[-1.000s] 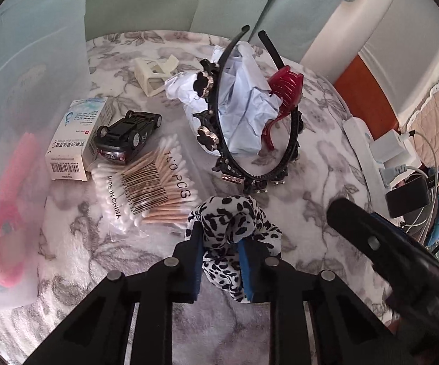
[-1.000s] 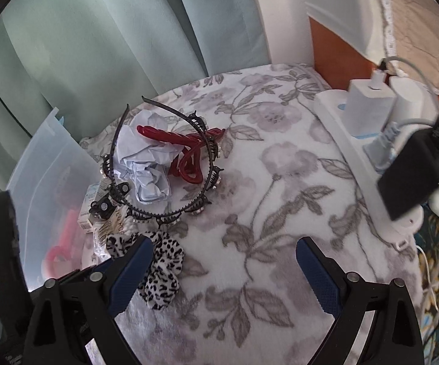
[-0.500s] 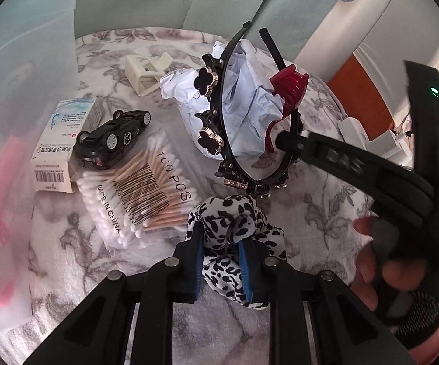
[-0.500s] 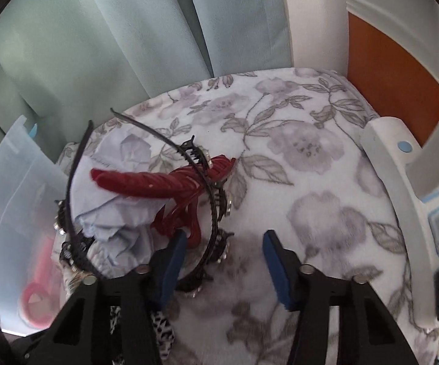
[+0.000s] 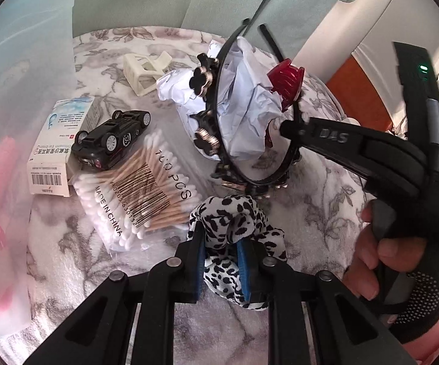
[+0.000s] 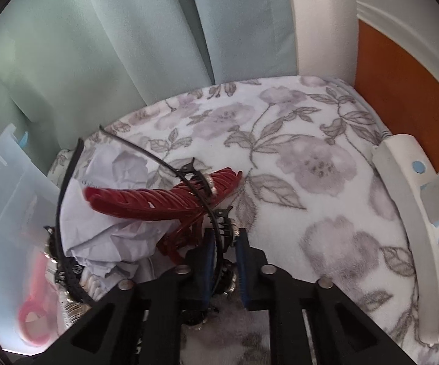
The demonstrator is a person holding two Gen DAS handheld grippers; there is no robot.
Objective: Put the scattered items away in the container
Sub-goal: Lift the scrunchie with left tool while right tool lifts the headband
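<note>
Left gripper [image 5: 221, 257] clamped on leopard scrunchie [image 5: 234, 222]; right gripper [image 6: 223, 245] just closed, pinching black headband [image 6: 210, 210]. Best lifted slowly, clear of red claw clip [image 6: 161, 196], toward container [image 6: 12, 213].

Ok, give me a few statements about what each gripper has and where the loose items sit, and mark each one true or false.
1. The left gripper is clamped on the leopard-print scrunchie. True.
2. The right gripper is closed on the toy car. False: it is shut on the black headband.
3. The toy car lies tipped against the small box. True.
4. The red hair claw is inside the clear container. False: it rests on crumpled paper outside.
</note>
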